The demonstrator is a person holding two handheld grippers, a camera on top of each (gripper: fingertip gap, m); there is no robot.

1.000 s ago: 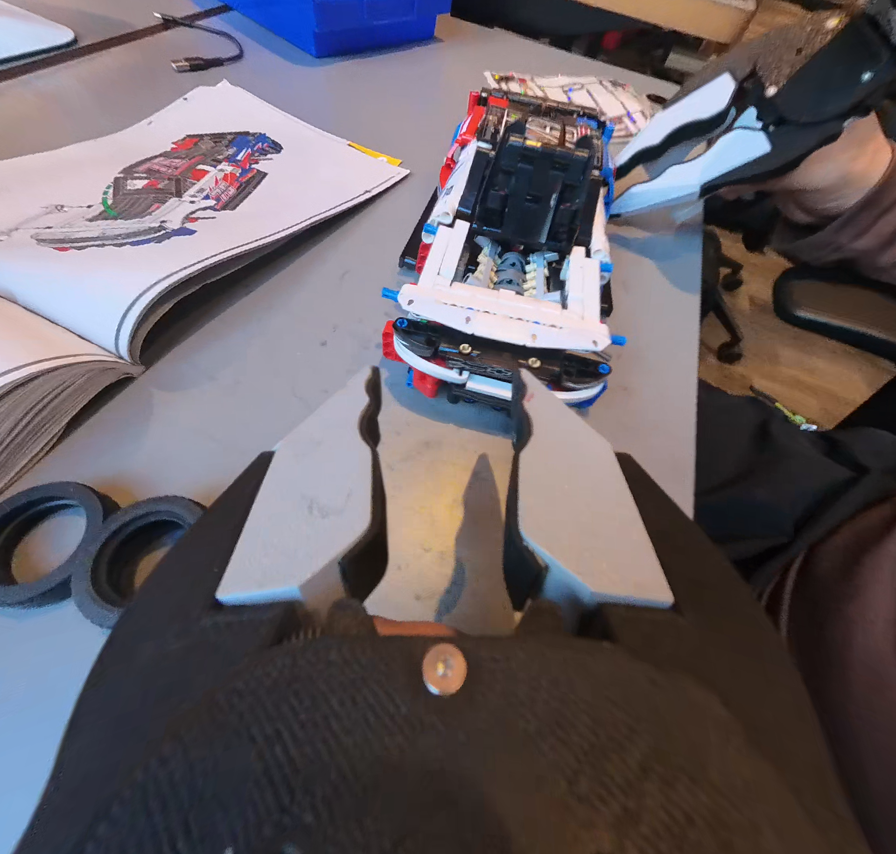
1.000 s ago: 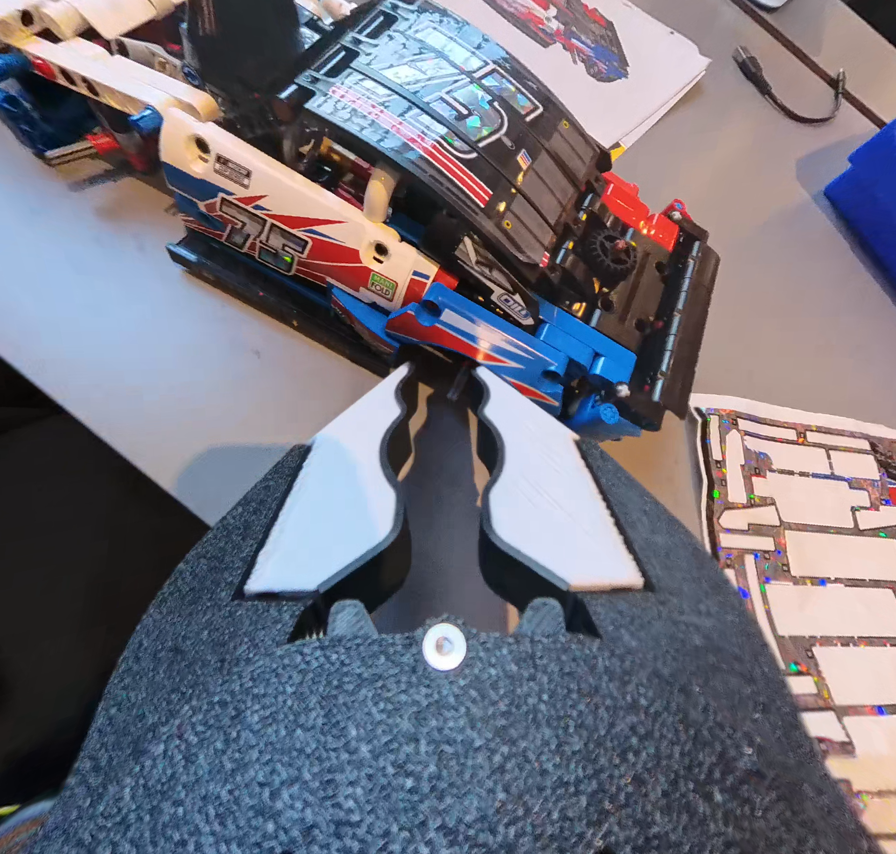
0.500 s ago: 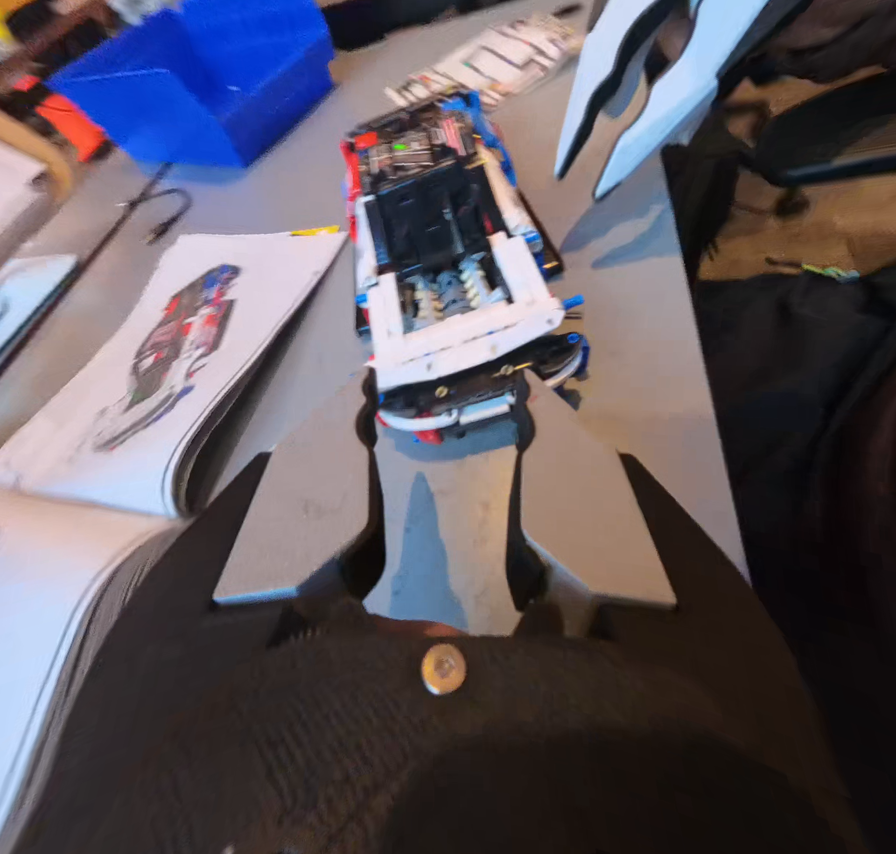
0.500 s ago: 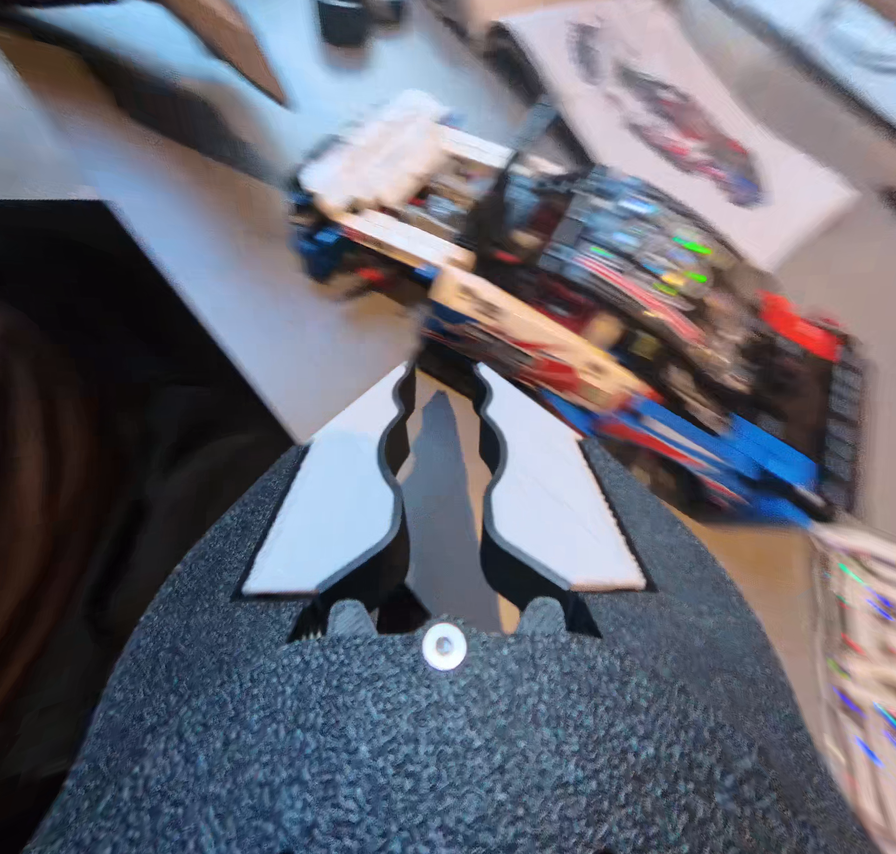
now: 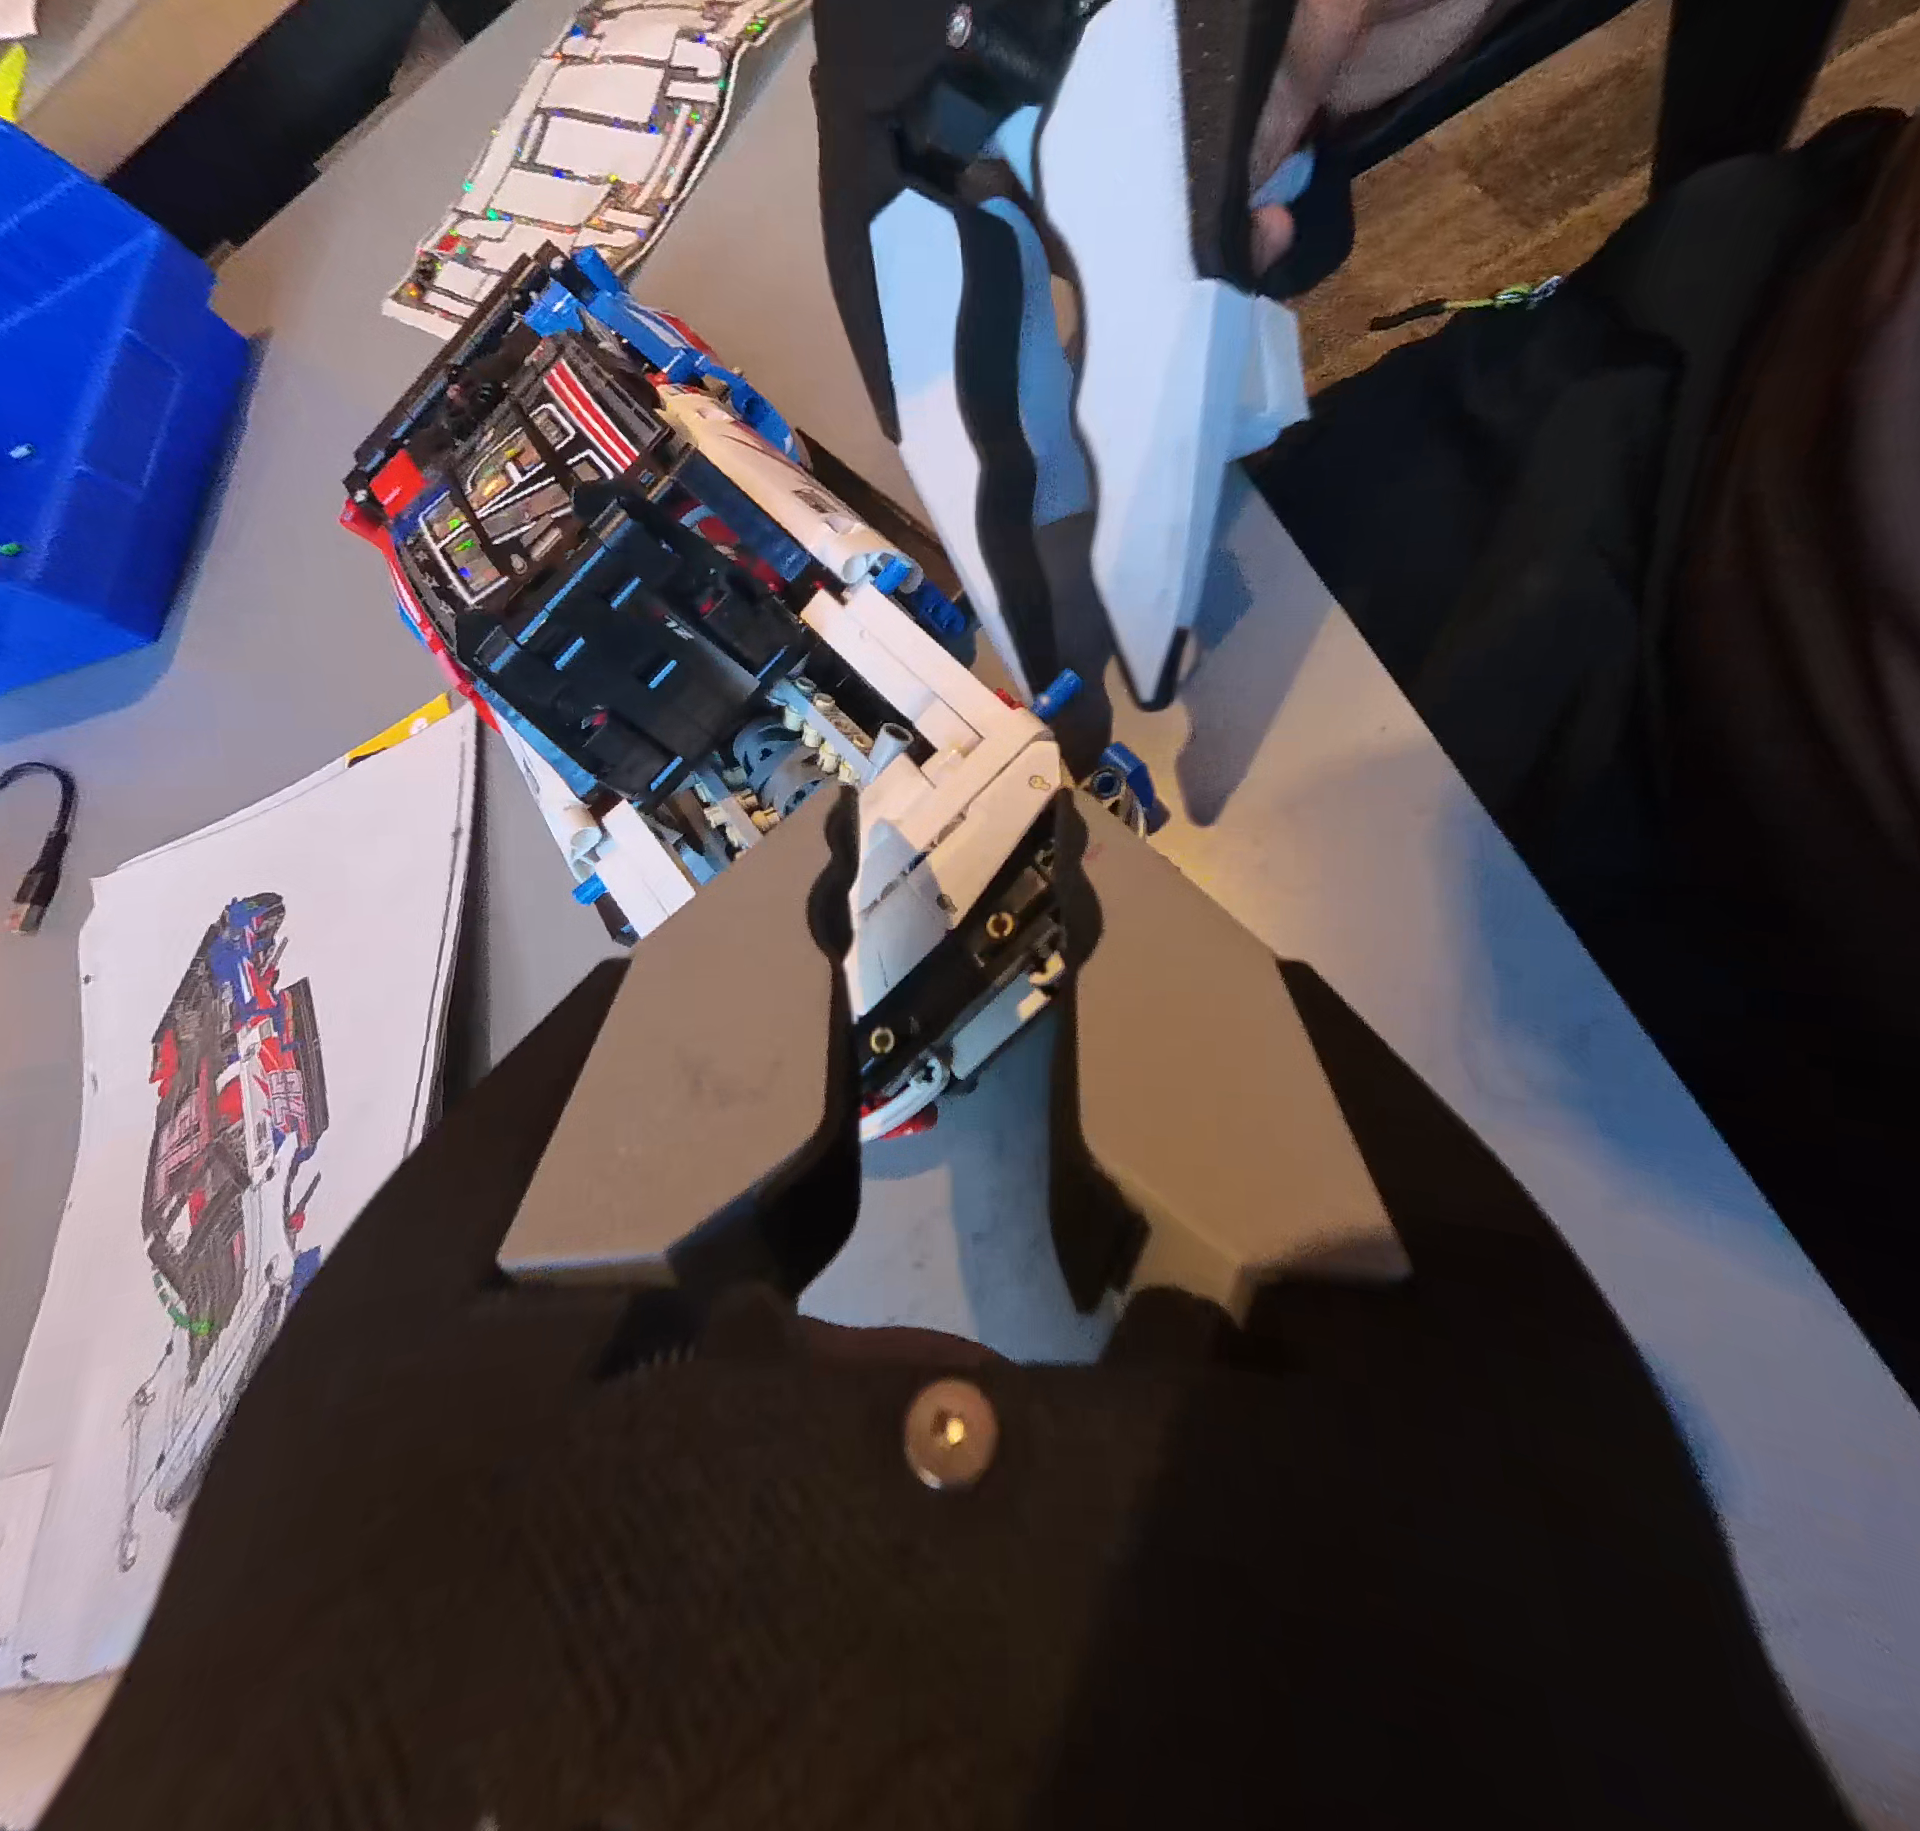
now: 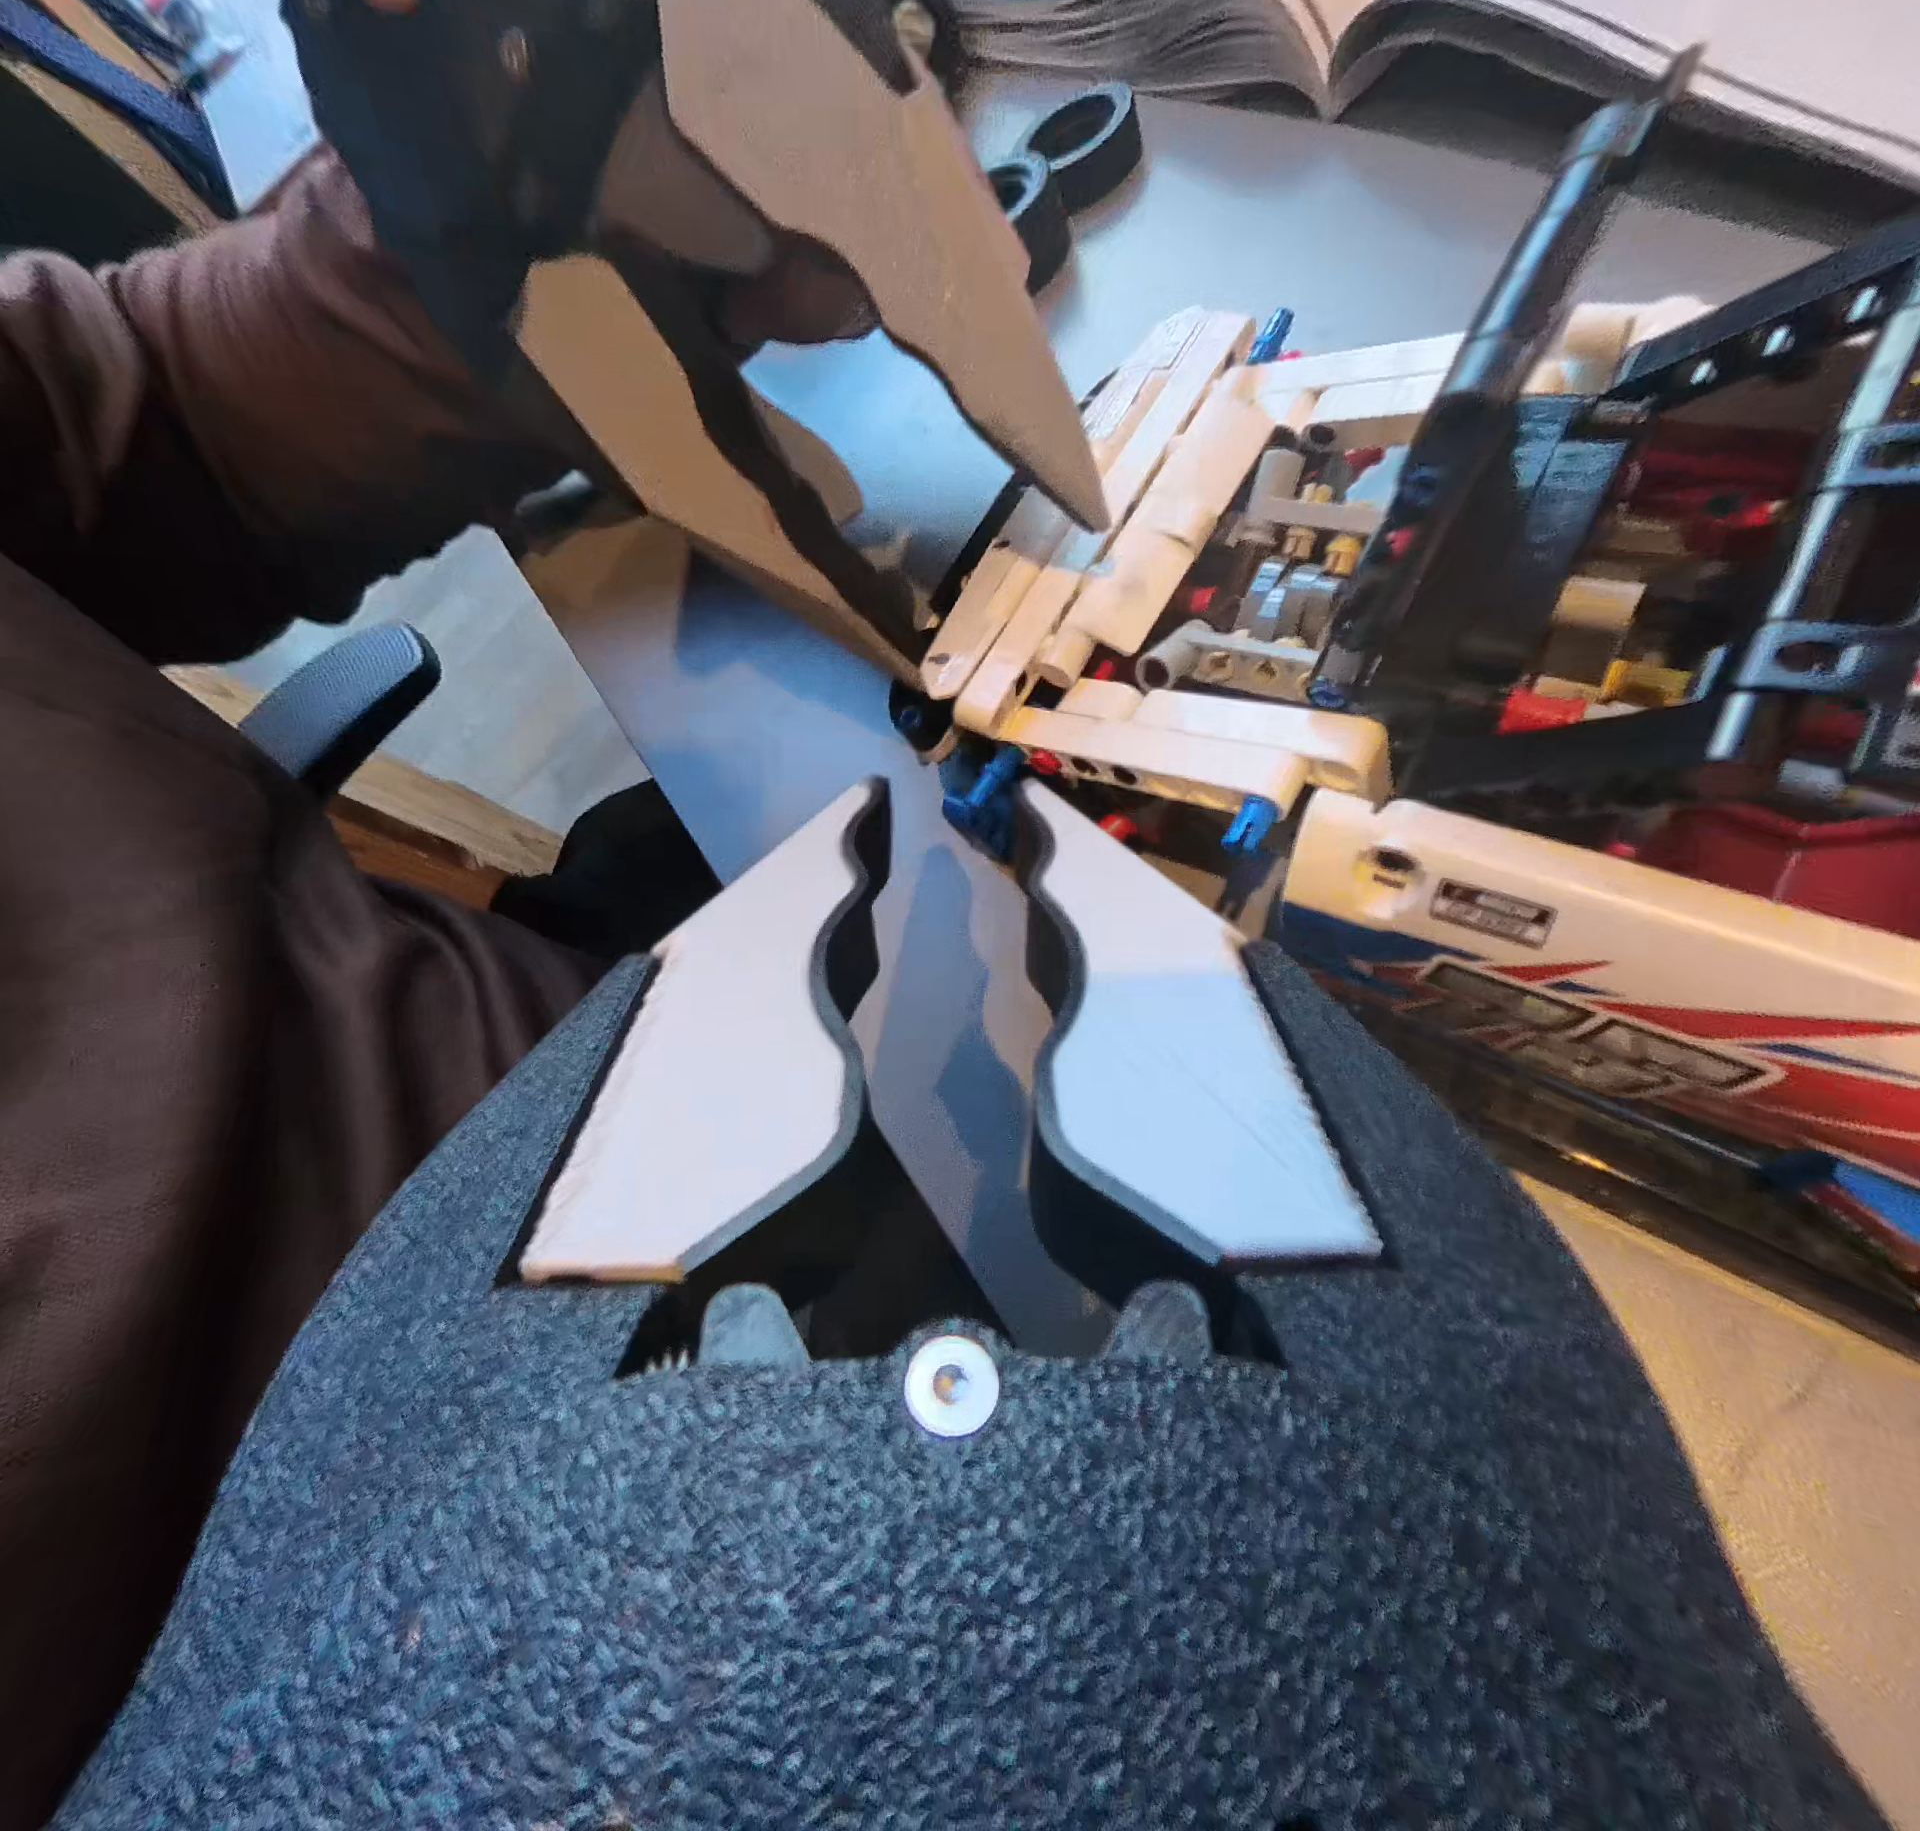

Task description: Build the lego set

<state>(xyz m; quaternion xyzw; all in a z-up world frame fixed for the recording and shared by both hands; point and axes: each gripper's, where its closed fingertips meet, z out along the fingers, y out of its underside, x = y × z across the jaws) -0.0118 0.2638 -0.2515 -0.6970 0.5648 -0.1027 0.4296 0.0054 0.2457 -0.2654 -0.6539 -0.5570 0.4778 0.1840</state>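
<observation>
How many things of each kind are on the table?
Lego car: 1
Tyres: 2
Instruction book: 1
Sticker sheet: 1
Blue bin: 1
Cable: 1
Total: 7

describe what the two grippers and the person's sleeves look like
The left gripper has two flat grey tapered fingers with wavy black inner edges, on a smooth black ribbed body with a silver screw. The right gripper has white fingers of the same wavy-edged shape, on a rough speckled dark grey body, also with a silver screw. The person wears a dark brown sleeve. No cables show on either.
</observation>
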